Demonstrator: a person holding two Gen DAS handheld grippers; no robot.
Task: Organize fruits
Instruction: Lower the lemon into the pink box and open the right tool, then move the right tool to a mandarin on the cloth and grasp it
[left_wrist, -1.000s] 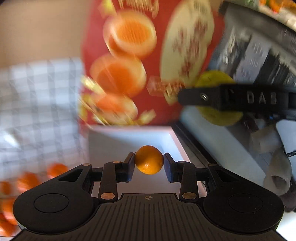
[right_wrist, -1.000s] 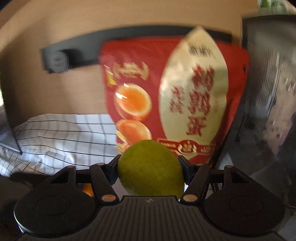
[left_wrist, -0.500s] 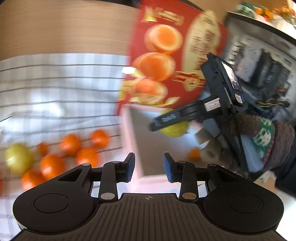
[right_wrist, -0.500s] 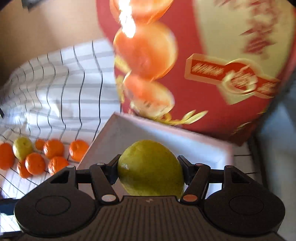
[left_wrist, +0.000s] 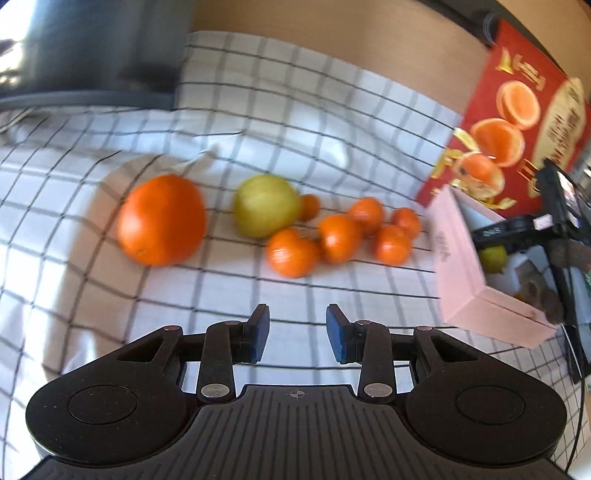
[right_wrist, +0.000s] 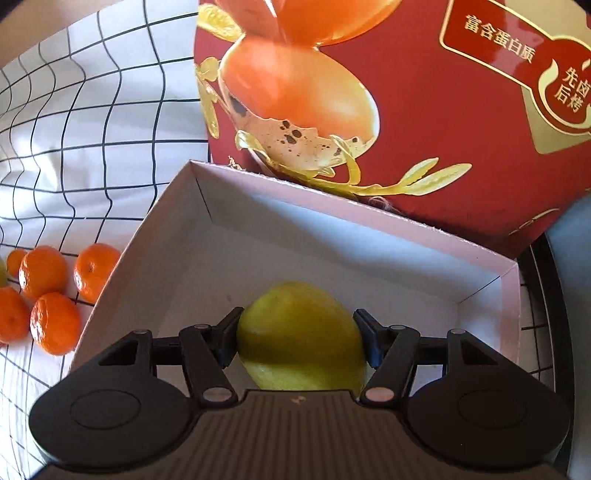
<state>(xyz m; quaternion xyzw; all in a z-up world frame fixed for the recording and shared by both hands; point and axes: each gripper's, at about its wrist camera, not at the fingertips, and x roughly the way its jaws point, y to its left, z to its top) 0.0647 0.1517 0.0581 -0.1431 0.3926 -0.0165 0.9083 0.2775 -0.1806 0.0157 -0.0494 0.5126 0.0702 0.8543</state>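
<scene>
My left gripper (left_wrist: 297, 332) hovers over the checked cloth (left_wrist: 258, 110), its jaws a little apart with nothing between them. Ahead of it lie a big orange (left_wrist: 162, 219), a yellow-green fruit (left_wrist: 266, 210) and several small mandarins (left_wrist: 340, 238). At the right stands the pale pink box (left_wrist: 458, 266), where the right gripper (left_wrist: 517, 229) holds a yellow fruit (left_wrist: 493, 258); a small orange (left_wrist: 520, 295) lies inside. In the right wrist view my right gripper (right_wrist: 299, 338) is shut on that yellow fruit (right_wrist: 299, 314), low inside the box (right_wrist: 258, 236).
A red carton (right_wrist: 406, 92) printed with egg halves stands right behind the box, also seen as the red carton (left_wrist: 517, 122) at the far right. Mandarins (right_wrist: 55, 321) lie left of the box. A dark object (left_wrist: 92, 48) sits at the cloth's far left.
My left gripper let go of its small orange, which now lies in the box, and swung left over the loose fruit. My right gripper sank into the box with the yellow fruit.
</scene>
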